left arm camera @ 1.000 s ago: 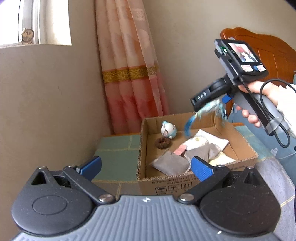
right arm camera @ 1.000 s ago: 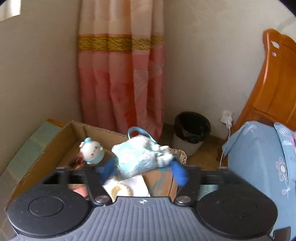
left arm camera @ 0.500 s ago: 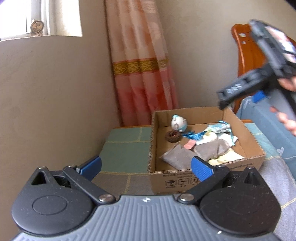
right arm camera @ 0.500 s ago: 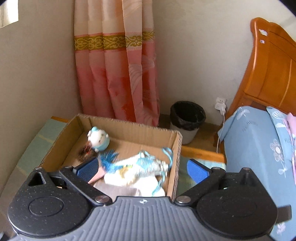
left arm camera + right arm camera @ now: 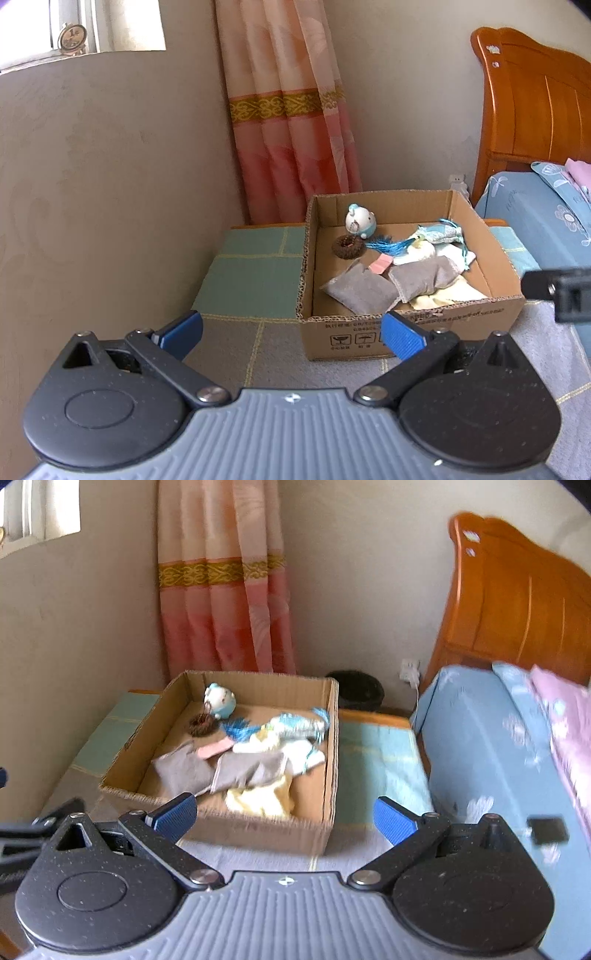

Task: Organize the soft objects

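Both grippers, left gripper [image 5: 291, 334] and right gripper [image 5: 284, 814], gape empty near the cardboard box [image 5: 413, 332], where a blue tasselled sachet [image 5: 439, 234] lies among grey pouches [image 5: 360, 290].

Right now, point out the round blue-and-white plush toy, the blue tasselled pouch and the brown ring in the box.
round blue-and-white plush toy [image 5: 360, 223]: left wrist view, its white face.
blue tasselled pouch [image 5: 439, 234]: left wrist view, middle of its patterned body.
brown ring [image 5: 347, 246]: left wrist view, its near rim.
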Demonstrator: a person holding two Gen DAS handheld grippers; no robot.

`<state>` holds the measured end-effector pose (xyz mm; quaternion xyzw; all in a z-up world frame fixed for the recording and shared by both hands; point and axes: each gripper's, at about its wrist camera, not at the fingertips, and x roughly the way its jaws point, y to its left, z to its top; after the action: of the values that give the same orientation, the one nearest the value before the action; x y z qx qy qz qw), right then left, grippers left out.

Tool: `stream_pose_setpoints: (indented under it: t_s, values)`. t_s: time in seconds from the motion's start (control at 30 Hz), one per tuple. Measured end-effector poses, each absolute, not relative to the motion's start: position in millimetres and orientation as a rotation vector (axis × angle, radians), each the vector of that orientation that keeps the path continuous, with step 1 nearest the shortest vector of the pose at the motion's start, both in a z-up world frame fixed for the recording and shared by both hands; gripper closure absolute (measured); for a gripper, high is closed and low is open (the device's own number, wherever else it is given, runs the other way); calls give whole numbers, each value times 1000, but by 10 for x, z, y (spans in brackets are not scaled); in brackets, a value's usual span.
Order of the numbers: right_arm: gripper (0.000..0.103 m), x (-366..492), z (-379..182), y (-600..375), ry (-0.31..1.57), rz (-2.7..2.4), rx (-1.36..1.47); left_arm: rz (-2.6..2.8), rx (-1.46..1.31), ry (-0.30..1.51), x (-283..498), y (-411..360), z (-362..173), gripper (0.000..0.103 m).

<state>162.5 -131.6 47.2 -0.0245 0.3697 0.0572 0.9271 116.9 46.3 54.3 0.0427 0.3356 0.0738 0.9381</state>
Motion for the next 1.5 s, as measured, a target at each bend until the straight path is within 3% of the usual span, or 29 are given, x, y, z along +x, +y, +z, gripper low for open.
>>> stream_pose_setpoints:
  t_s: [1.5]
  values:
    - [0,1330,376,-1323,763,83,-33,108,49,709,1084,368,657,0]
